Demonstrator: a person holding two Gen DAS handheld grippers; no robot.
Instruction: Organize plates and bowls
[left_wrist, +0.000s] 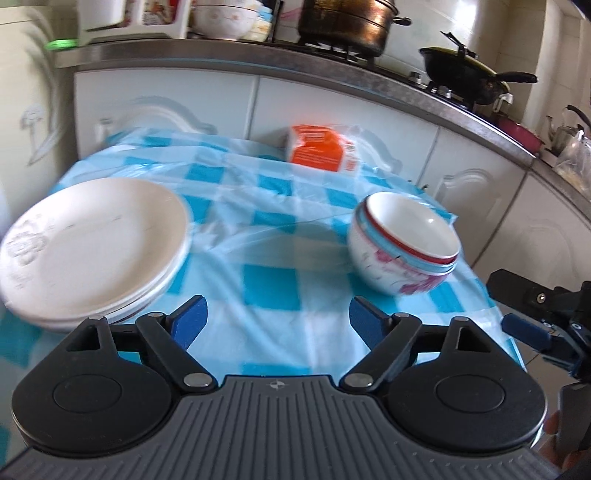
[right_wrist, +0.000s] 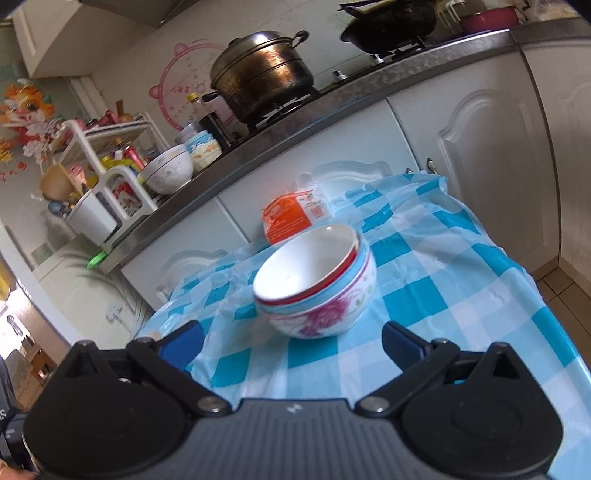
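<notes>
A stack of white plates (left_wrist: 92, 243) sits at the left of the table with the blue checked cloth (left_wrist: 273, 280). A stack of nested bowls (left_wrist: 402, 243) with red and blue rims and pink flowers stands at the right; it also shows in the right wrist view (right_wrist: 317, 284). My left gripper (left_wrist: 277, 321) is open and empty, above the cloth between plates and bowls. My right gripper (right_wrist: 291, 343) is open and empty, just short of the bowls; it also shows in the left wrist view (left_wrist: 532, 332) at the right edge.
An orange and white packet (left_wrist: 321, 147) lies at the table's far side, seen also in the right wrist view (right_wrist: 291, 218). Behind are white cabinets, a counter with a steamer pot (right_wrist: 262, 74), a wok (left_wrist: 465, 74), bowls (right_wrist: 170, 171) and a rack.
</notes>
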